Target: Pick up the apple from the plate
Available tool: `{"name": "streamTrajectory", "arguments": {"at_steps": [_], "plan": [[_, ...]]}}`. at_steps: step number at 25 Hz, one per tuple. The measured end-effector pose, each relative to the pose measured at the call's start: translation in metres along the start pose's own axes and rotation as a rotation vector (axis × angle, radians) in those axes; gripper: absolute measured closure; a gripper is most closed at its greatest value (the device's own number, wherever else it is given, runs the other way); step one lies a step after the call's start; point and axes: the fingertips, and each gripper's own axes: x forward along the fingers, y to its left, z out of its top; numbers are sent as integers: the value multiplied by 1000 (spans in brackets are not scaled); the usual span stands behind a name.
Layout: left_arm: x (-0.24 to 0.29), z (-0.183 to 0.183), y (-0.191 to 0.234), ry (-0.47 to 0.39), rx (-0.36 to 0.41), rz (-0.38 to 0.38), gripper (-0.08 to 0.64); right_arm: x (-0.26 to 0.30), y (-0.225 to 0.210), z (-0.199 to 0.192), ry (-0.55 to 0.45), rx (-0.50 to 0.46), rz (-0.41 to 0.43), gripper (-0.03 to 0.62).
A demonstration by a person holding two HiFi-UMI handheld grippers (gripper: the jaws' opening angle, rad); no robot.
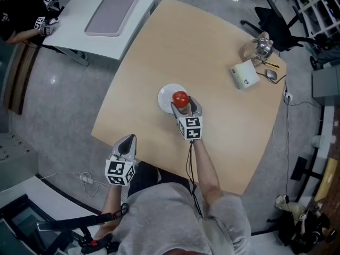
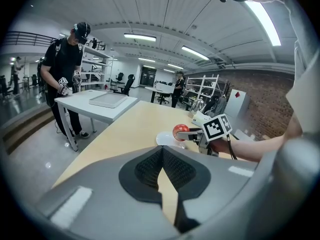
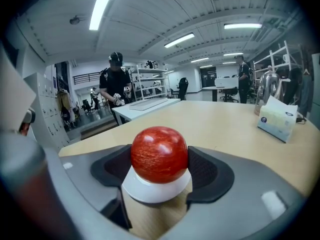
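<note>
while apple (image 1: 180, 98) sits on plate (image 1: 165, 95), right hand-held gripper (image 3: 160, 160) grips its sides; left hand-held gripper (image 2: 162, 150) closed, empty.

— Head view?
— High above, looking steeply down on the bench (image 1: 223, 121).
— Tool views?
— Low, along the bench; the right one close on the apple (image 3: 159, 154), which the left sees farther off.

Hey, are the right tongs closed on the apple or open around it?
Closed on it, it seems: in the right gripper view, both pads of the right tongs touch the apple's sides, just above the plate.
</note>
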Motion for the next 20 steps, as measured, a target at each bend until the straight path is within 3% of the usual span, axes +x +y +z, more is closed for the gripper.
{"name": "streamTrajectory", "arguments": {"at_steps": [20], "plan": [[0,10,-71,-31,109,-130,541,-115,-43,4,-128,104,-125,239]]}}
